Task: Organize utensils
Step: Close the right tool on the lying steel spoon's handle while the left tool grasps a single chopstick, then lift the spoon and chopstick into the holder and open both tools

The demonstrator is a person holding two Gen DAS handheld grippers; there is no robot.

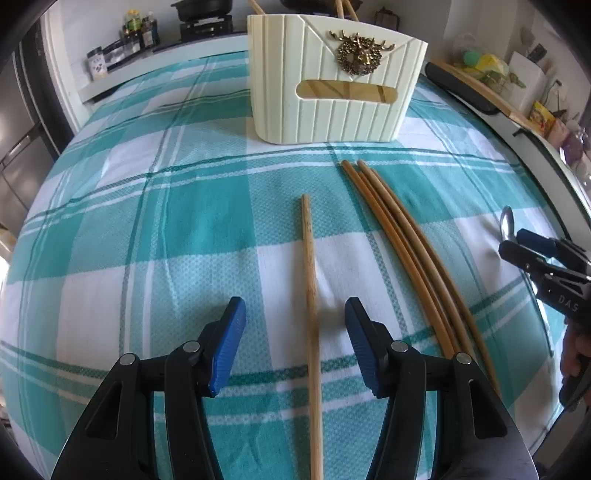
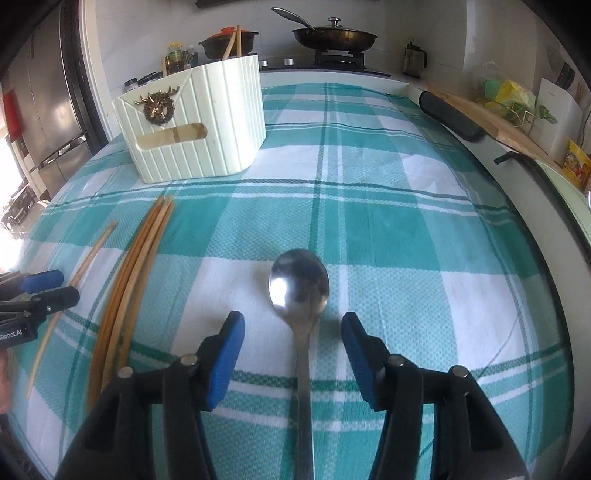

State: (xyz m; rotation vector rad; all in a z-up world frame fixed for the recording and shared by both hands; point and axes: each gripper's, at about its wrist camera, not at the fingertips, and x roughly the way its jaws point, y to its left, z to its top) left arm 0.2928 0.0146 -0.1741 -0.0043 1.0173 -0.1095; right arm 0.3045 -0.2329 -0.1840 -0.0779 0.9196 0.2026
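A cream ribbed utensil holder (image 1: 332, 85) with a gold stag badge stands at the far side of the checked cloth; it also shows in the right wrist view (image 2: 199, 125), with chopsticks standing in it. My left gripper (image 1: 295, 321) is open, its blue fingers either side of a single wooden chopstick (image 1: 309, 266) lying on the cloth. A bundle of several chopsticks (image 1: 402, 243) lies just right of it. My right gripper (image 2: 291, 332) is open around the handle of a steel spoon (image 2: 299, 284) lying on the cloth. The right gripper also shows in the left wrist view (image 1: 517, 243).
The teal and white checked cloth (image 2: 406, 229) covers the table. A stove with a frying pan (image 2: 334, 38) and a clay pot (image 2: 229, 40) stands behind. Spice jars (image 1: 136, 33), a black handle (image 2: 450, 114) and a wooden board (image 2: 517, 136) line the edges.
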